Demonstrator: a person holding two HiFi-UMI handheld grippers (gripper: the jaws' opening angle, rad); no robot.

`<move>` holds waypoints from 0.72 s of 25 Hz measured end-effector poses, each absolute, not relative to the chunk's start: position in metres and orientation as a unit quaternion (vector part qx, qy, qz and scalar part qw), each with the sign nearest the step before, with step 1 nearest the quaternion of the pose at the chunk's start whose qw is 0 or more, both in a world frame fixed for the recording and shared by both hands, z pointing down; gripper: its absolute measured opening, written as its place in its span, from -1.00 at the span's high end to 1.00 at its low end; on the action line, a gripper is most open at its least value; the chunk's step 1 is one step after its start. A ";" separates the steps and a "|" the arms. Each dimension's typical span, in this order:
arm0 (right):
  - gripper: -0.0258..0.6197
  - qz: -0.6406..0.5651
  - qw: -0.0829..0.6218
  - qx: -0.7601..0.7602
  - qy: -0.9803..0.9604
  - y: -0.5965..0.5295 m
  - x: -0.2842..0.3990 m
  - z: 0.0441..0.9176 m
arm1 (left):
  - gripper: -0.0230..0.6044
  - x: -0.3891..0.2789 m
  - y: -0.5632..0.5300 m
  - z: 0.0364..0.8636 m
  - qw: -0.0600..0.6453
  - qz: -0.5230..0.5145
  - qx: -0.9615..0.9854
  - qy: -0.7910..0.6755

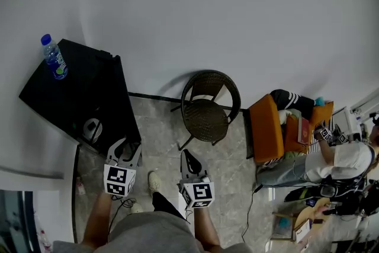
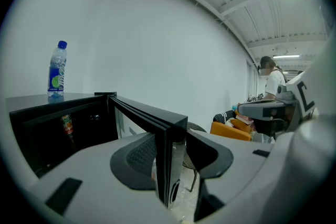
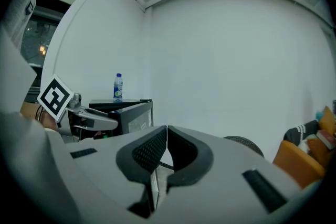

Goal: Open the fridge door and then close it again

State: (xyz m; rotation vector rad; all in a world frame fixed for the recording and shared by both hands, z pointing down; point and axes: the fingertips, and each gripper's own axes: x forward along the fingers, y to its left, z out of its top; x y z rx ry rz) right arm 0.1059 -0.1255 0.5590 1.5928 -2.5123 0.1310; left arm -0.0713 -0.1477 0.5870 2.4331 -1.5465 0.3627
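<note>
The small black fridge (image 1: pixel 62 89) stands at our left against the white wall (image 1: pixel 237 9), and its black fridge door (image 1: pixel 121 106) is open, swung out from the body towards us. In the left gripper view we see the free edge of the door (image 2: pixel 152 115) standing upright between the two jaws. The left gripper (image 1: pixel 126 148) is closed on this edge, with one dark ribbed pad (image 2: pixel 139 157) against each face of the door, so the tongs are only partly wide, as thick as the door. Inside the dark fridge body (image 2: pixel 52 113) we see a small drink container (image 2: pixel 66 124), but we cannot tell more about it.

On the top of the fridge stands a clear plastic water bottle with a blue cap (image 1: pixel 54 59), upright and near the back corner.

The right gripper (image 1: pixel 188 157) is just beside the left one, apart from the door. Its jaws are fully together and nothing is between them (image 3: pixel 166 136).

Further to the right, a round dark wicker chair (image 1: pixel 207 109) stands on the grey stone floor (image 1: pixel 160 127) near the wall. Beyond it there is an orange cushioned seat (image 1: pixel 265 127), and a person in a white shirt (image 1: pixel 343 160) is at the right edge.
</note>
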 end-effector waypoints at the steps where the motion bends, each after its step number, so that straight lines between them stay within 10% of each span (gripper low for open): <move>1: 0.84 0.046 0.083 0.534 -0.840 -0.126 0.107 0.559 | 0.36 -0.069 -0.149 0.587 0.117 0.124 0.833 -0.527; 18: 0.84 0.053 0.083 0.565 -0.819 -0.130 0.141 0.563 | 0.47 -0.018 -0.176 0.586 0.112 0.116 0.850 -0.502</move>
